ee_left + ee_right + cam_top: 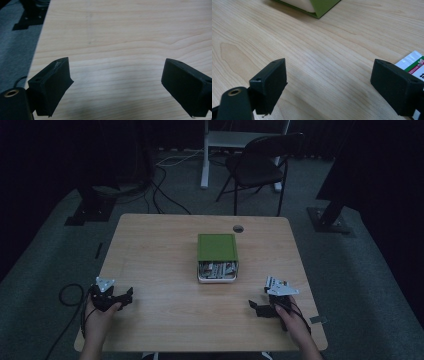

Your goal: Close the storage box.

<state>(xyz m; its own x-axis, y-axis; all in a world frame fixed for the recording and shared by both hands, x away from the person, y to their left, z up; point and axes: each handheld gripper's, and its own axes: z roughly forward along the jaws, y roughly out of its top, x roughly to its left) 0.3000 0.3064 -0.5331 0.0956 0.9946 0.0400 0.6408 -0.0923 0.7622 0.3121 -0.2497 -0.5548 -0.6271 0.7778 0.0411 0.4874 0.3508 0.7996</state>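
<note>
A green box point(217, 247) sits at the middle of the wooden table point(165, 240). Its white inner tray point(218, 279) is slid out toward me and holds several packets. A corner of the green box point(322, 6) shows at the top of the right gripper view. My left gripper point(126, 298) rests near the front left edge, and in its own view the left gripper point(117, 75) is open over bare wood. My right gripper point(256, 306) is at the front right, where the right gripper point(329, 75) is open with nothing between its jaws. A white packet point(412, 65) with green and red print lies just beyond its right jaw.
A round cable hole point(238, 228) is near the table's far edge. Behind the table stand a dark folding chair point(260, 165) and a white desk leg point(205, 155). Cables point(160, 190) run over the grey floor, and black stand bases point(327, 217) flank the table.
</note>
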